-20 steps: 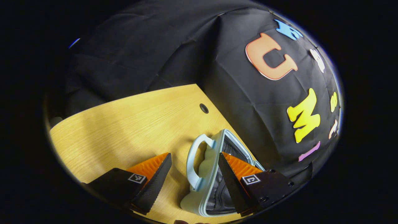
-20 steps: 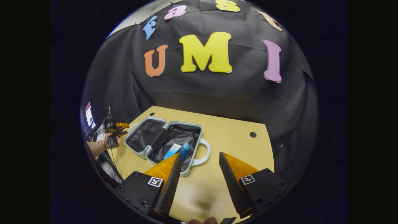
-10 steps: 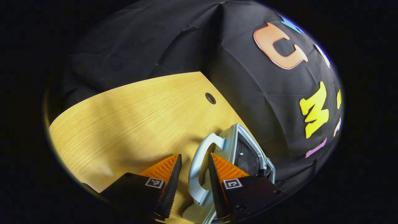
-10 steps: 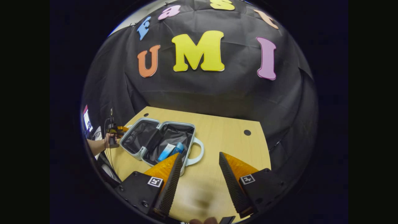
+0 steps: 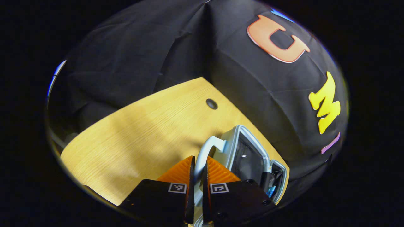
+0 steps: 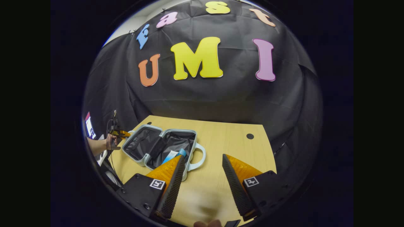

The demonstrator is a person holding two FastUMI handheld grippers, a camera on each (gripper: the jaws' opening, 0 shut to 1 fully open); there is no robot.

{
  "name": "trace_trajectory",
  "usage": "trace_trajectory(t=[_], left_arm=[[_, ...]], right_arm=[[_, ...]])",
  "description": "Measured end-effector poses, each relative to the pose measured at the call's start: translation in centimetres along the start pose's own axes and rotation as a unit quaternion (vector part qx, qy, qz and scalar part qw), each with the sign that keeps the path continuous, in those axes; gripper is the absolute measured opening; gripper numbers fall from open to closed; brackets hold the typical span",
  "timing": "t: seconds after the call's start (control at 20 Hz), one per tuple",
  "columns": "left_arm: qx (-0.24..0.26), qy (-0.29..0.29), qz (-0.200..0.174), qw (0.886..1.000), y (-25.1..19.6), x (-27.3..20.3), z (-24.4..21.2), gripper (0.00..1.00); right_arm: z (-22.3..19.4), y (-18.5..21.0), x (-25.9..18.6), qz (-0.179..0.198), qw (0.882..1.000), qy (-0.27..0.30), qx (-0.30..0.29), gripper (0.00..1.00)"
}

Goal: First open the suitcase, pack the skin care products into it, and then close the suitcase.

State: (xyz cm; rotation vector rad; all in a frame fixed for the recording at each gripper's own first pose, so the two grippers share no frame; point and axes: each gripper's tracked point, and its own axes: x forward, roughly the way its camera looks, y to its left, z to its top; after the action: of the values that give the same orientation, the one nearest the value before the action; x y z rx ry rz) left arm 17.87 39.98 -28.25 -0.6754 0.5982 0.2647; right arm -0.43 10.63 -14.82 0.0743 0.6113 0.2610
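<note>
The left hand-held gripper (image 5: 198,176) was clamped on the curved, pale-blue plastic handle (image 5: 205,151) of the small hard-shell suitcase (image 6: 159,148), its ribbed fingers (image 5: 180,170) pinching the loop from both sides. The case lay open on the pale wood-grain surface (image 6: 227,142), dark fabric lining showing, with the blue skin care tubes (image 6: 176,155) tucked in its right half. The right hand-held gripper (image 6: 200,171) hung at about five o'clock of the case, fingers wide apart, gripping nothing.

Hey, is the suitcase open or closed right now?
Open. The suitcase lies spread on the table, both dark-lined halves showing, with the left gripper clamped on one handle.
</note>
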Motion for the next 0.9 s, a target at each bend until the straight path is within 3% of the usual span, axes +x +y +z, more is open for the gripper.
trace_trajectory(t=[0.25, 0.35, 0.55, 0.65, 0.75, 0.9], left_arm=[[0.07, -0.071, -0.048, 0.994, -11.9, -7.7, 3.8, 0.11], [0.128, -0.098, -0.051, 0.986, -17.3, -10.2, 3.4, 0.1], [0.193, -0.141, -0.072, 0.968, -28.2, -13.0, -0.9, 0.09], [0.205, -0.151, -0.082, 0.964, -32.1, -13.6, -4.2, 0.08], [0.219, -0.16, -0.091, 0.958, -35.2, -14.0, -7.9, 0.08], [0.266, -0.175, -0.082, 0.944, -38.5, -12.6, -12.2, 0.08]], right_arm=[[0.1, -2.0, -1.6, 0.004, 0.999, -0.037, 0.021, 0.72], [0.5, -3.7, -2.6, -0.013, 0.998, -0.062, 0.021, 0.72], [1.7, -7.5, -5.0, -0.069, 0.99, -0.122, -0.013, 0.7], [1.9, -8.4, -6.1, -0.08, 0.987, -0.136, -0.017, 0.74], [1.2, -9.4, -7.0, -0.087, 0.987, -0.132, -0.016, 0.7], [1.1, -12.0, -8.0, -0.111, 0.987, -0.119, -0.017, 0.75]])
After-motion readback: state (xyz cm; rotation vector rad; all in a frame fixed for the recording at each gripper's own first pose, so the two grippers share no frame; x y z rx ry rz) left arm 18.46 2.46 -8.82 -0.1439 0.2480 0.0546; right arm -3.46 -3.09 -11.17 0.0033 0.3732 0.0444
